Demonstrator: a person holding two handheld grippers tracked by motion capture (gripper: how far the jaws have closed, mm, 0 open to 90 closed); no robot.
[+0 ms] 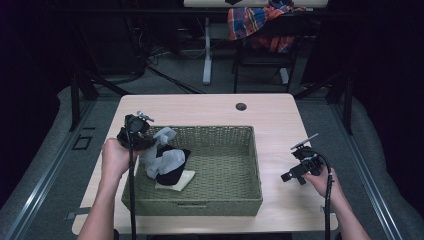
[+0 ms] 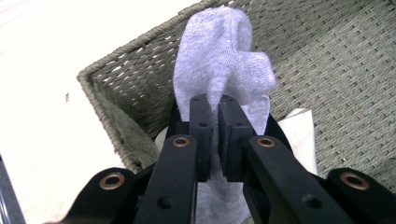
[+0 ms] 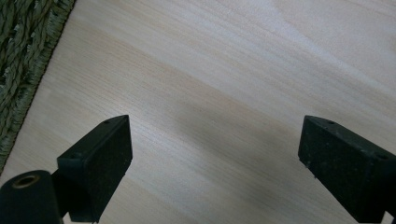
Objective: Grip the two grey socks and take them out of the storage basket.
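Dark room all around, with a light wood surface (image 1: pixel 210 107) in the middle and a chair with a plaid cloth (image 1: pixel 252 20) far back at 12 o'clock. No words or labels can be read anywhere.

On the surface sits a green woven basket (image 1: pixel 225 200). Inside it, toward 9 o'clock, lie a black cloth (image 1: pixel 175 172) and a cream cloth (image 1: pixel 182 181) under it.

The left gripper (image 1: pixel 145 142) is over the basket's 9 o'clock side, near the rim. Its 2 jaws are pressed together on a light grey sock (image 1: pixel 162 157). In the left gripper view the grey sock (image 2: pixel 224 60) sticks up past the jaw tips and folds over, and more of it hangs down under the left gripper (image 2: pixel 218 116). The basket's corner (image 2: pixel 116 65) is just behind it, and the cream cloth (image 2: pixel 299 135) peeks out at 3 o'clock. The sock's lower end hangs to the black cloth; I cannot tell if it touches.

The right gripper (image 1: pixel 286 176) is at 3 o'clock, well apart from the basket, over bare wood. In the right gripper view its 2 jaws stand wide apart with nothing between them, and the right gripper (image 3: pixel 215 154) points down at the surface (image 3: pixel 233 70). A bit of the basket's edge (image 3: pixel 18 70) shows at 9 o'clock.
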